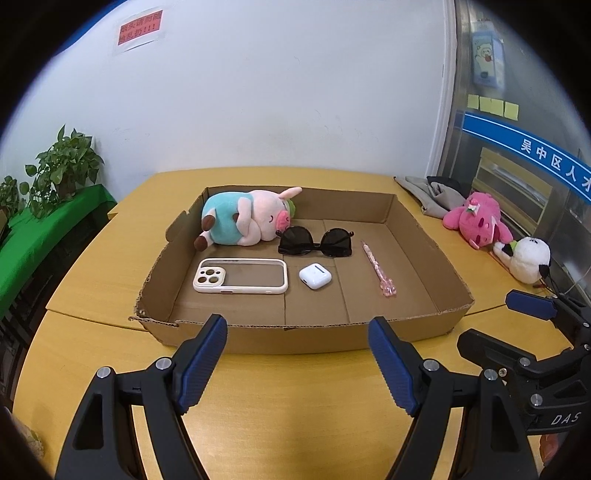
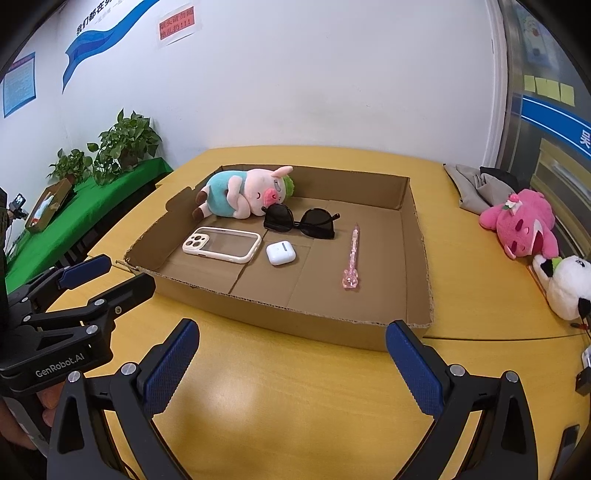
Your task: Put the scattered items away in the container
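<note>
The pig plush hides the cardboard tray's far left corner, and its snout covers one lens edge of the sunglasses. At the table's right edge, the panda plush is cut off by the right wrist picture's rim. The wall notice's red print is too blurred to read. The plants' pots are hidden behind leaves.

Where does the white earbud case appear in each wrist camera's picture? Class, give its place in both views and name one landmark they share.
Left wrist view: the white earbud case lies in the cardboard tray, just right of the phone case, near picture centre.
Right wrist view: the earbud case lies left of centre, again right of the phone case.
Shared landmark: the black sunglasses, directly behind it.
</note>
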The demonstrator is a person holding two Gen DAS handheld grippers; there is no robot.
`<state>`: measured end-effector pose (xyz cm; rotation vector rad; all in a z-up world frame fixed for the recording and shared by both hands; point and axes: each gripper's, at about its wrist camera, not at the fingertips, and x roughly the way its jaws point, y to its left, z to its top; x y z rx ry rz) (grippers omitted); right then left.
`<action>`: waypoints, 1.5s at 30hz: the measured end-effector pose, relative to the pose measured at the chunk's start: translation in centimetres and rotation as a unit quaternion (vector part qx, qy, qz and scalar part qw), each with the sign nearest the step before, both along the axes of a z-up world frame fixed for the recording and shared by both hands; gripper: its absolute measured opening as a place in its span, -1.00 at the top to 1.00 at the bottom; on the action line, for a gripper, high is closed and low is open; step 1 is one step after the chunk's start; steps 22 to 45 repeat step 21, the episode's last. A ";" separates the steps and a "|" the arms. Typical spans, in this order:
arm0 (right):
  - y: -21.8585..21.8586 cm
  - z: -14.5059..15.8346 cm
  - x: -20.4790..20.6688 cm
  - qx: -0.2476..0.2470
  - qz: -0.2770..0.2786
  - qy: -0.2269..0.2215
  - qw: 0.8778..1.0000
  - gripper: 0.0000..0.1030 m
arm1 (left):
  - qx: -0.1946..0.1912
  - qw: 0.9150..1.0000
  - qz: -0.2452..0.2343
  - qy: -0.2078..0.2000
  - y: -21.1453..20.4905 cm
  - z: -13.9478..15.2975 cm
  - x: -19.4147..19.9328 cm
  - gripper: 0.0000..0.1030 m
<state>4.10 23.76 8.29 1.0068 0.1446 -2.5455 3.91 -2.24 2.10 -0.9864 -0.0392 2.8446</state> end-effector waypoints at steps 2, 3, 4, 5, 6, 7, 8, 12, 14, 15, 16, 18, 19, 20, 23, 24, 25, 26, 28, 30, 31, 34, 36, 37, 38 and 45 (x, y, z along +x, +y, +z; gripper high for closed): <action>0.2 -0.1 0.0 0.001 -0.002 -0.001 1.000 -0.99 | -0.004 1.000 -0.005 -0.001 0.3 -0.1 -0.2 -0.53; 0.2 -0.2 -0.1 0.001 -0.003 -0.002 1.000 -0.99 | -0.006 1.000 -0.007 -0.002 0.4 -0.1 -0.3 -0.53; 0.3 -0.2 -0.2 0.001 -0.005 -0.002 1.000 -0.99 | -0.006 1.000 -0.008 -0.002 0.5 -0.2 -0.5 -0.53; 0.4 -0.2 -0.3 0.001 -0.006 -0.003 1.000 -0.99 | -0.006 1.000 -0.009 -0.004 0.6 -0.2 -0.7 -0.53; 0.4 -0.2 -0.4 0.001 -0.007 -0.003 1.000 -0.99 | -0.005 1.000 -0.009 -0.005 0.6 -0.2 -0.8 -0.53; 0.5 -0.2 -0.6 0.001 -0.008 -0.003 1.000 -0.99 | -0.005 1.000 -0.010 -0.007 0.7 -0.3 -1.0 -0.53; 0.5 -0.3 -0.8 0.002 -0.009 -0.003 1.000 -0.99 | -0.005 1.000 -0.013 -0.009 0.7 -0.5 -1.2 -0.53; 0.8 -0.6 -1.6 0.001 -0.016 -0.007 1.000 -0.99 | 0.000 1.000 -0.019 -0.024 0.8 -1.1 -1.9 -0.53; 0.7 -0.9 -2.1 0.004 -0.016 -0.011 1.000 -0.99 | 0.005 0.999 -0.018 -0.034 0.8 -1.6 -2.3 -0.53; 0.6 -1.1 -2.3 0.006 -0.015 -0.013 1.000 -0.99 | 0.009 0.999 -0.018 -0.037 0.7 -1.7 -2.4 -0.53; 0.6 -1.2 -2.5 0.007 -0.015 -0.015 1.000 -0.99 | 0.016 0.999 -0.017 -0.041 0.5 -1.8 -2.5 -0.53; 0.4 -1.5 -2.7 0.008 -0.011 -0.018 1.000 -0.99 | 0.024 0.999 -0.009 -0.046 0.2 -2.0 -2.7 -0.53; 0.3 -1.6 -2.8 0.010 -0.010 -0.019 1.000 -0.99 | 0.022 0.999 -0.006 -0.046 0.1 -2.1 -2.7 -0.53; 0.3 -1.7 -2.9 0.011 -0.011 -0.020 1.000 -0.99 | 0.020 0.999 -0.003 -0.045 0.0 -2.1 -2.8 -0.53; 0.3 -1.8 -3.0 0.011 -0.011 -0.021 1.000 -0.99 | 0.016 0.999 -0.001 -0.045 -0.1 -2.2 -2.9 -0.53; 0.3 -1.8 -3.0 0.011 -0.011 -0.021 1.000 -0.99 | 0.016 0.999 -0.001 -0.045 -0.1 -2.2 -2.9 -0.53; 0.3 -1.8 -3.0 0.011 -0.011 -0.021 1.000 -0.99 | 0.016 0.999 -0.001 -0.045 -0.1 -2.2 -2.9 -0.53; 0.3 -1.8 -3.0 0.011 -0.011 -0.021 1.000 -0.99 | 0.016 0.999 -0.001 -0.045 -0.1 -2.2 -2.9 -0.53; 0.3 -1.8 -3.0 0.011 -0.011 -0.021 1.000 -0.99 | 0.016 0.999 -0.001 -0.045 -0.1 -2.2 -2.9 -0.53; 0.3 -1.8 -3.0 0.011 -0.011 -0.021 1.000 -0.99 | 0.016 0.999 -0.001 -0.045 -0.1 -2.2 -2.9 -0.53; 0.3 -1.8 -3.0 0.011 -0.011 -0.021 1.000 -0.99 | 0.016 0.999 -0.001 -0.045 -0.1 -2.2 -2.9 -0.53; 0.3 -1.8 -3.0 0.011 -0.011 -0.021 1.000 -0.99 | 0.016 0.999 -0.001 -0.045 -0.1 -2.2 -2.9 -0.53; 0.3 -1.8 -3.0 0.011 -0.011 -0.021 1.000 -0.99 | 0.016 0.999 -0.001 -0.045 -0.1 -2.2 -2.9 -0.53; 0.3 -1.8 -3.0 0.011 -0.011 -0.021 1.000 -0.99 | 0.016 0.999 -0.001 -0.045 -0.1 -2.2 -2.9 -0.53; 0.3 -1.8 -3.0 0.011 -0.011 -0.021 1.000 -0.99 | 0.016 0.999 -0.001 -0.045 -0.1 -2.2 -2.9 -0.53; 0.3 -1.8 -3.0 0.011 -0.011 -0.021 1.000 -0.99 | 0.016 0.999 -0.001 -0.045 -0.1 -2.2 -2.9 -0.53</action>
